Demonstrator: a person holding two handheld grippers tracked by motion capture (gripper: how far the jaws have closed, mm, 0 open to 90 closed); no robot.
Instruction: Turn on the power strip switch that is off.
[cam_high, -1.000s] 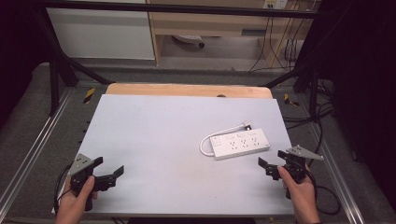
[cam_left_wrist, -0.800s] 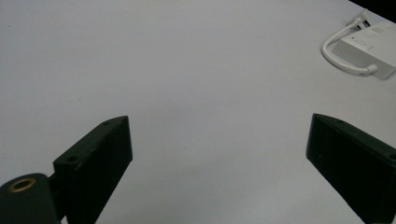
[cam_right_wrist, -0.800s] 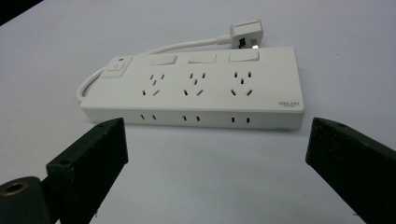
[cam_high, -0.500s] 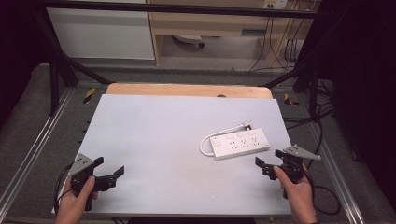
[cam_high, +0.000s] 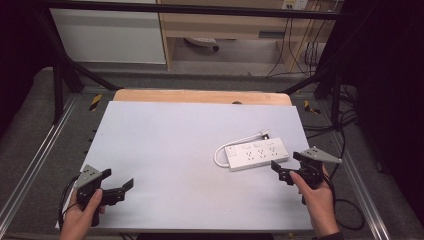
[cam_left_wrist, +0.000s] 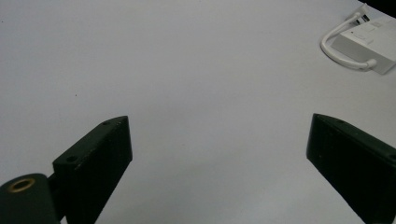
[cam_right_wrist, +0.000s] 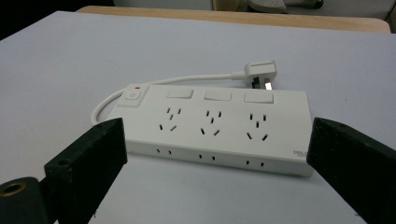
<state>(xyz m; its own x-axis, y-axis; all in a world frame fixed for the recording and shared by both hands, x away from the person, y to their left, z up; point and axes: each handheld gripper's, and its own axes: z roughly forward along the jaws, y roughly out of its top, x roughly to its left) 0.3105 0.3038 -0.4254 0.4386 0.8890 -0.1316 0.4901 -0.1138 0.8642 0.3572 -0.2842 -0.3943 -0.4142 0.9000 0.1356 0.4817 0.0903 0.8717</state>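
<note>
A white power strip (cam_high: 256, 154) lay flat on the grey bench (cam_high: 175, 145), on the right part of it and closer to the person's edge than to the far edge. Its short white cable (cam_high: 235, 145) made a loop around its left end and ran along the far side to a white plug (cam_right_wrist: 259, 72), which rested on the bench just behind the strip. In the right gripper view the strip (cam_right_wrist: 215, 127) showed three socket groups on its top, three flat switches above them, and one round button with a small red mark at the left end.

The right gripper (cam_high: 290, 172) was held in the person's right hand (cam_high: 316, 200), just beside the near right corner of the strip. Its fingers were wide open and had hold of nothing; in its own view the two black fingers (cam_right_wrist: 88, 154) stood at both sides of the strip and were not touching it.

The left gripper (cam_high: 116, 187) was held in the left hand (cam_high: 82, 212) near the front left corner of the bench, well apart from the strip. Its fingers (cam_left_wrist: 95, 156) were also spread wide and empty, with only bare bench surface between them. In the left gripper view the strip (cam_left_wrist: 371, 39) was seen far away, at the upper right corner.
</note>
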